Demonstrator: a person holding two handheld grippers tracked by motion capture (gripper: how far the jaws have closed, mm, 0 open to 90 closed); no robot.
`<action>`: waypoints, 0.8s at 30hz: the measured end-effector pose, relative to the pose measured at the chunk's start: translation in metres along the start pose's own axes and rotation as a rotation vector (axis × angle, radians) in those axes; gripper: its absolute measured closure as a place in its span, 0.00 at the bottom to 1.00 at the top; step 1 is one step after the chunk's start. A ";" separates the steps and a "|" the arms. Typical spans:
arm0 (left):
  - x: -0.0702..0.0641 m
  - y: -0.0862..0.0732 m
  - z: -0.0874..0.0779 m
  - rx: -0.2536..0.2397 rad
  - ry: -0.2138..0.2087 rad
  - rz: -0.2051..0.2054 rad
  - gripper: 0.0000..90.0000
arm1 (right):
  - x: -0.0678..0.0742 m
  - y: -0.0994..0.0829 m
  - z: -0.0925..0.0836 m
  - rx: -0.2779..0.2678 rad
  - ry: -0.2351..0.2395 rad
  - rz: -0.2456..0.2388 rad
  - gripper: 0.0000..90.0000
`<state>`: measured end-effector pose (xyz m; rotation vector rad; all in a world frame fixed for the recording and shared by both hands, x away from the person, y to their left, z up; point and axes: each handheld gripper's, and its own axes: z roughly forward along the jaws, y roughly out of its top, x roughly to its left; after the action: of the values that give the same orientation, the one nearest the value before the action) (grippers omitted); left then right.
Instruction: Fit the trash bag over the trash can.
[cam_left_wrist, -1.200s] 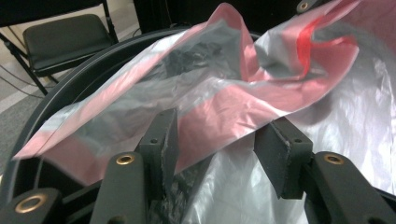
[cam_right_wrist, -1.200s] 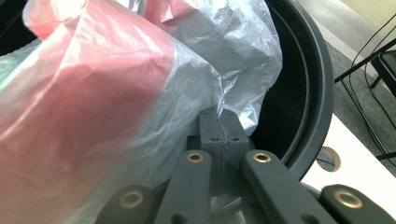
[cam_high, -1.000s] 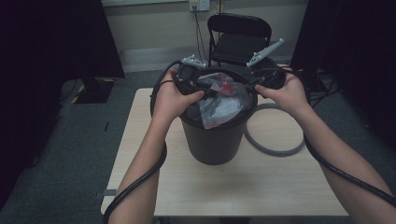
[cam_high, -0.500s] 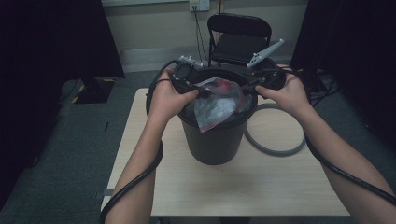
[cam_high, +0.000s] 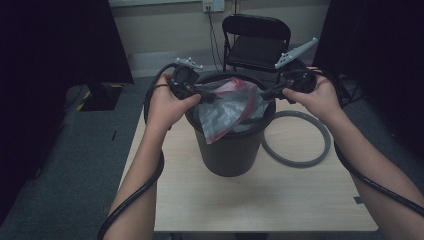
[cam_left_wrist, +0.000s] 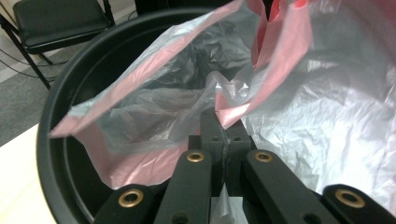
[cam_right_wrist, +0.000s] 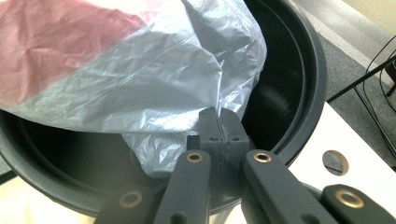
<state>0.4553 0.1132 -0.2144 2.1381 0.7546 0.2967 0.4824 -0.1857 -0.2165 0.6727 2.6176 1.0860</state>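
Table-top bin (cam_high: 232, 150): both jaws clamp the bag's (cam_high: 227, 107) rim between them; spreading it evenly should seat it over the bin's edge.

Bin (cam_high: 232, 150): on table (cam_high: 280, 200), centre, toward far edge. Plastic bag (cam_high: 227, 107): over bin mouth, hanging partly inside, stretched betw. the two grippers. Left gripper (cam_high: 212, 96): at bin's left rim, on bag's left edge. Right gripper (cam_high: 265, 94): at right rim, on bag's right edge. Ring (cam_high: 295, 160): flat on table, just right of bin. Folding chair (cam_high: 257, 45): on floor behind table.
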 end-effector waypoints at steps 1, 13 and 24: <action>-0.002 0.001 0.002 0.014 0.001 0.028 0.97 | 0.001 0.000 0.001 0.011 0.002 -0.006 1.00; -0.013 0.015 0.006 0.027 -0.013 0.083 0.86 | 0.011 0.008 0.014 0.086 -0.026 -0.063 1.00; -0.004 0.009 0.003 0.074 -0.008 0.046 1.00 | 0.005 0.001 0.012 0.047 0.003 -0.038 1.00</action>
<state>0.4569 0.1046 -0.2090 2.2281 0.7224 0.2883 0.4828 -0.1757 -0.2245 0.6285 2.6547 1.0186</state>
